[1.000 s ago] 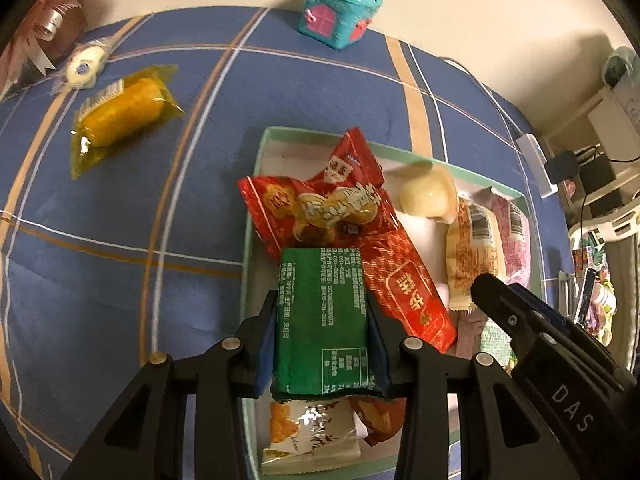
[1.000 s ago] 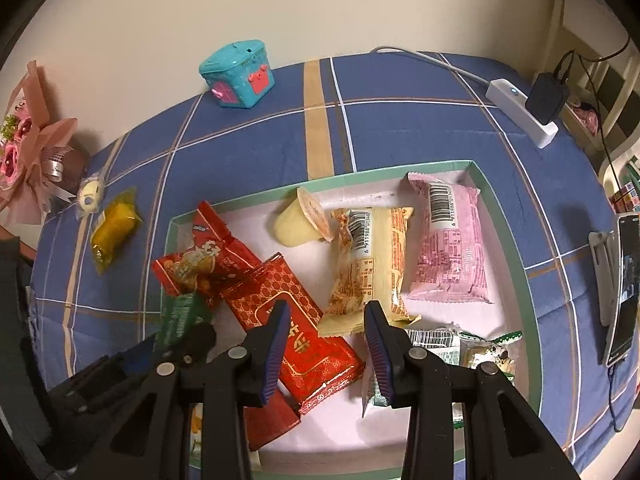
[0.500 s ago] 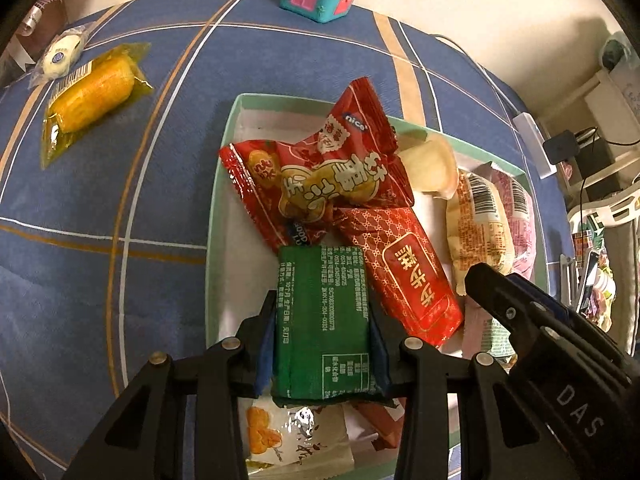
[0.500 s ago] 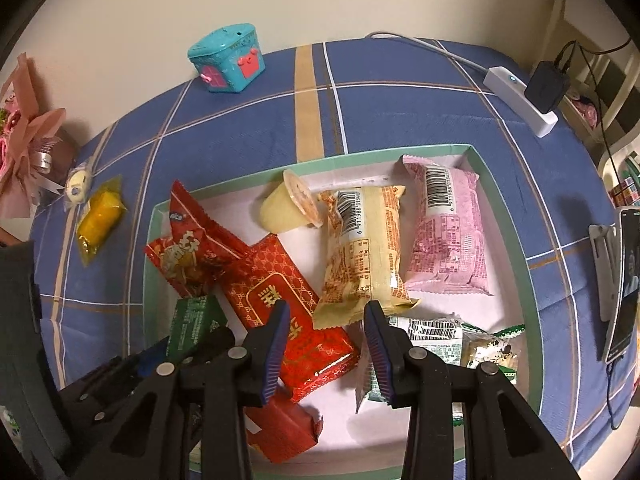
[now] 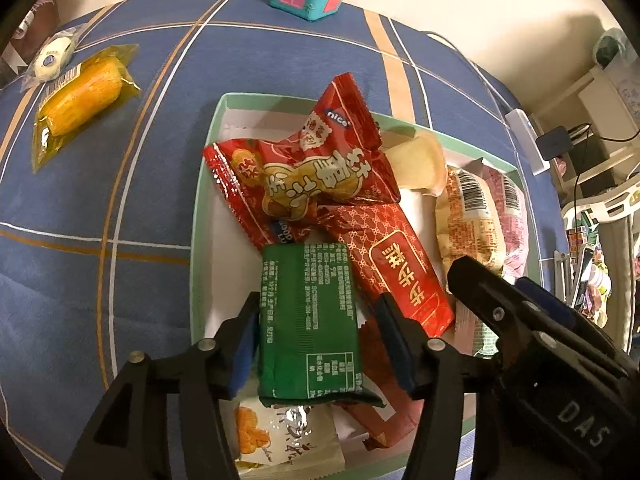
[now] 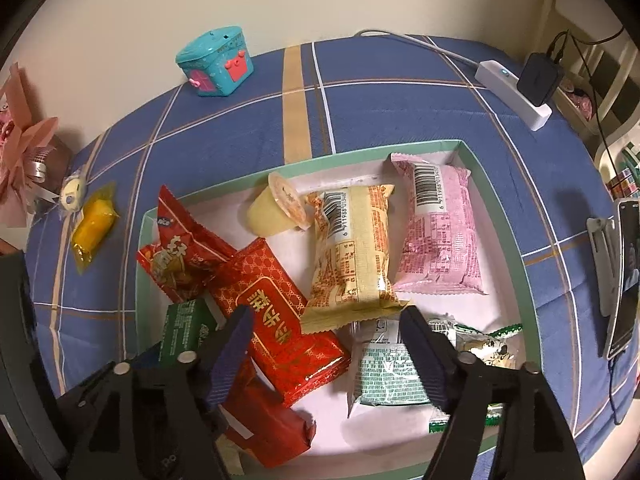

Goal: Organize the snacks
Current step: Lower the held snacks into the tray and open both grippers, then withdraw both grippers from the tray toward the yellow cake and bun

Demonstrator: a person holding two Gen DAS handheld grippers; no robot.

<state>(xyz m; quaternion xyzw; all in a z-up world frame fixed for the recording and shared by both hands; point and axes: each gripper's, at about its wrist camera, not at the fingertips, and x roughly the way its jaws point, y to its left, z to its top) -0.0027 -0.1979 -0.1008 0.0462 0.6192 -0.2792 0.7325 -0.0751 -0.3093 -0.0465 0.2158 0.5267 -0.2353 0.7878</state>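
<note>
A mint-rimmed white tray [image 5: 196, 240] holds several snacks. The green packet [image 5: 308, 320] lies in it on top of other packets, between the jaws of my left gripper [image 5: 318, 304]. Those jaws are opening and the right pad stands clear of the packet. A red peanut bag [image 5: 308, 168] and a red patterned packet [image 6: 272, 308] lie just beyond it. My right gripper [image 6: 326, 312] hovers over the tray's middle with its jaws opening wide and nothing held. A yellow-wrapped snack [image 5: 80, 96] and a small white sweet [image 5: 52, 60] lie on the cloth outside the tray.
Also in the tray are a jelly cup [image 6: 276, 210], a yellow packet [image 6: 352, 252], a pink packet [image 6: 436, 228] and a pale green packet [image 6: 384, 368]. A teal toy house [image 6: 216, 64] stands at the back, a power strip [image 6: 516, 96] back right, a phone [image 6: 624, 276] right.
The left jaws have spread and let go of the green packet, which now rests in the tray. The right jaws went from nearly shut to wide apart.
</note>
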